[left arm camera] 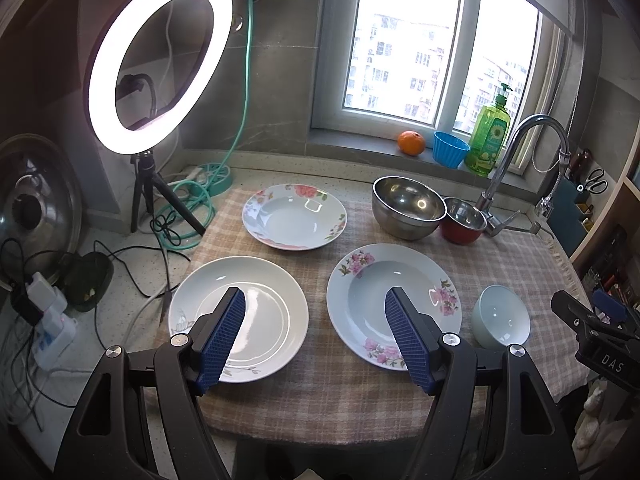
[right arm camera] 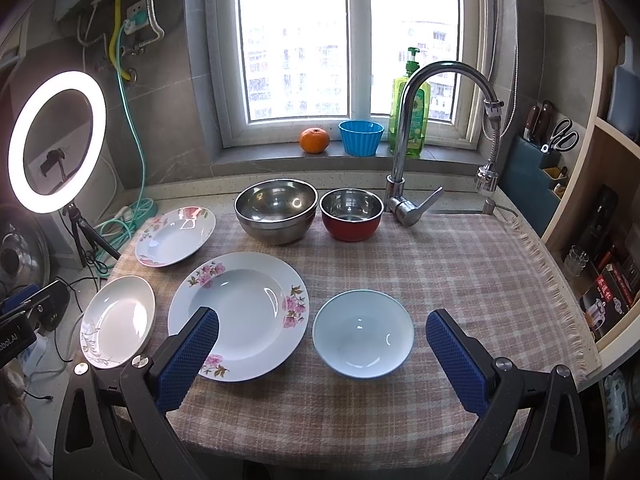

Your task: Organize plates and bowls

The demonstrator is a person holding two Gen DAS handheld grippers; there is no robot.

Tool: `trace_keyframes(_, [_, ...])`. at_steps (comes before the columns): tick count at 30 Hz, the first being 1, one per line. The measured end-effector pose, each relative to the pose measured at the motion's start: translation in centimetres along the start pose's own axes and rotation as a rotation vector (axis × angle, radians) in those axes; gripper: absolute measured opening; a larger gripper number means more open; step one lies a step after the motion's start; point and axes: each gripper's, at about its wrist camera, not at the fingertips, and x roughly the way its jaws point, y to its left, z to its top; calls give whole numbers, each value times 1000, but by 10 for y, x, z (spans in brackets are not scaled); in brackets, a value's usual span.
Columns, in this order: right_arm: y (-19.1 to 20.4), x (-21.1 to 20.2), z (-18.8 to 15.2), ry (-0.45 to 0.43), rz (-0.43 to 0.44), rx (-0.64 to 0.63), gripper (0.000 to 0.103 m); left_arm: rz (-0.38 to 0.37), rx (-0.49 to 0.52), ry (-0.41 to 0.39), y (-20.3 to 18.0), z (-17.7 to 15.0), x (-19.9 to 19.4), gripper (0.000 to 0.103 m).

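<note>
Three plates lie on the checked cloth: a plain white plate at front left, a pink-flowered deep plate in the middle, and a rose-patterned plate further back. A white bowl sits at front right. A large steel bowl and a red steel-lined bowl stand at the back. My left gripper is open and empty above the gap between the white and flowered plates. My right gripper is open and empty, just in front of the white bowl.
A ring light on a tripod stands at the left with cables and a teal hose. A faucet rises behind the bowls. An orange, a blue cup and a green soap bottle sit on the sill. A knife block is at right.
</note>
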Motion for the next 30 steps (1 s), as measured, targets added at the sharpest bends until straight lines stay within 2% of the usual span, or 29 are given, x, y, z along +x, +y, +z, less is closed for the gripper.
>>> trace_keyframes(19, [2,0,0,10,-2,-12,103,0,-6,10,1,1,3,72])
trace_keyframes(30, [-2,1,4,-28,-13,-44,103,19,-17,1,4,5,3,72])
